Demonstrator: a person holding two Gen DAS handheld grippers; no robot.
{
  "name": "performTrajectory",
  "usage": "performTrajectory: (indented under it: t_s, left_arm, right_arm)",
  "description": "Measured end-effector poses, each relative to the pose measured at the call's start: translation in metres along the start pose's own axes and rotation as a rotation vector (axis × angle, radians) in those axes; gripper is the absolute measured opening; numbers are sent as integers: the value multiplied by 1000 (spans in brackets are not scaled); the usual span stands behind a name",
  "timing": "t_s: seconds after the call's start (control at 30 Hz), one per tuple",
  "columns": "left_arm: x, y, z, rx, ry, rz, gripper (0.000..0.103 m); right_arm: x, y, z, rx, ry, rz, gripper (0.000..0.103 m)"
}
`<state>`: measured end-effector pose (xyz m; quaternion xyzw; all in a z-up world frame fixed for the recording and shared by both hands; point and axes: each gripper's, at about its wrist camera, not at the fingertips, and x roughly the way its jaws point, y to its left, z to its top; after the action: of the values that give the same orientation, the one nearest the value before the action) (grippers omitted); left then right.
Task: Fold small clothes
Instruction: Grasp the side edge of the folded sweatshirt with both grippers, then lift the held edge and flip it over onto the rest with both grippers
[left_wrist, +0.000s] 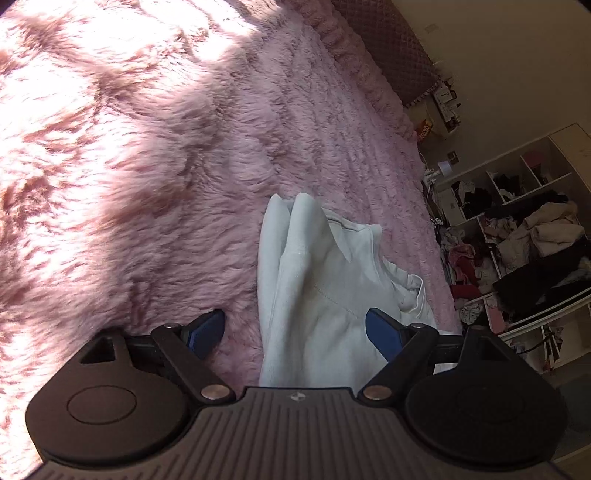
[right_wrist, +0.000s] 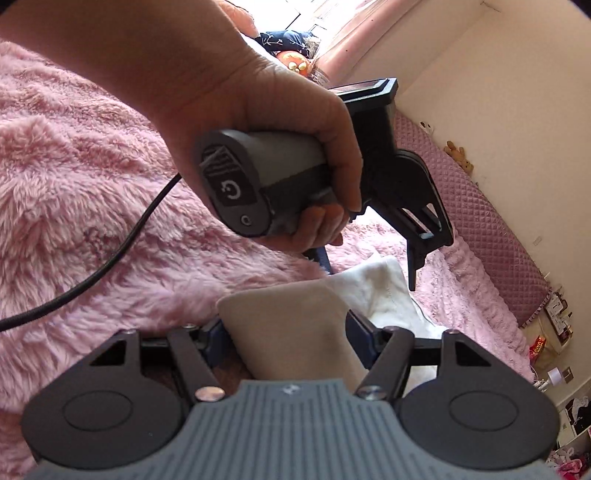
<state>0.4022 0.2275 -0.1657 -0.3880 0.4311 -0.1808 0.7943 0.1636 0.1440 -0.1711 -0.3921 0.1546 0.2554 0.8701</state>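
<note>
A small white garment (left_wrist: 325, 280) lies rumpled on the pink furry blanket (left_wrist: 147, 184). My left gripper (left_wrist: 295, 328) is open, its blue pads (left_wrist: 207, 332) wide apart. The cloth runs between them, closer to the right pad, and is not pinched. In the right wrist view a hand (right_wrist: 258, 110) holds the left gripper (right_wrist: 369, 273) just above the garment (right_wrist: 384, 295). My right gripper (right_wrist: 286, 332) stands open over the near end of the garment. A shaded fold of the cloth fills the gap between its fingers.
A black cable (right_wrist: 110, 266) trails across the blanket from the left gripper's handle. A quilted pink headboard (right_wrist: 480, 206) runs along the wall. Open shelves (left_wrist: 517, 229) stuffed with clothes stand beyond the bed's edge. Sunlight washes out the blanket at the left.
</note>
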Motion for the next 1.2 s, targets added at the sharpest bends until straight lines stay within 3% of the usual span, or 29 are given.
performTrajectory:
  t_s: [0.23, 0.3, 0.37, 0.43, 0.47, 0.53, 0.57, 0.63, 0.73, 0.97, 1.2]
  left_arm:
    - [28, -6, 17, -31, -1, -15, 98]
    - [32, -4, 19, -40, 0, -70, 94]
    - [33, -2, 21, -38, -6, -65, 56]
    - [36, 3, 20, -58, -6, -39, 33]
    - [36, 6, 18, -72, -11, -42, 26]
    - [31, 9, 16, -73, -42, -58, 20]
    - [30, 6, 14, -50, -55, -58, 20]
    - [26, -4, 12, 8, -70, -39, 19]
    - [22, -15, 15, 1, -65, -51, 18]
    - [18, -63, 19, 50, -56, -79, 17]
    - [44, -132, 11, 85, -30, -83, 17]
  right_arm:
    - [7, -6, -2, 8, -19, -4, 64]
    - [5, -9, -4, 23, -17, 0, 64]
    - [6, -11, -6, 26, -22, 2, 64]
    - [7, -7, -6, 5, -39, -10, 64]
    - [7, -7, -7, -6, -47, -19, 63]
    - [4, -5, -8, -10, -56, -15, 48]
    - [3, -6, -9, -4, -56, -2, 42]
    - [-3, -3, -10, 14, -58, 7, 16]
    - [-13, -10, -11, 80, -72, 11, 8]
    - [-37, -48, -15, 196, -113, -4, 2]
    - [-79, -100, -33, 256, -144, -117, 1]
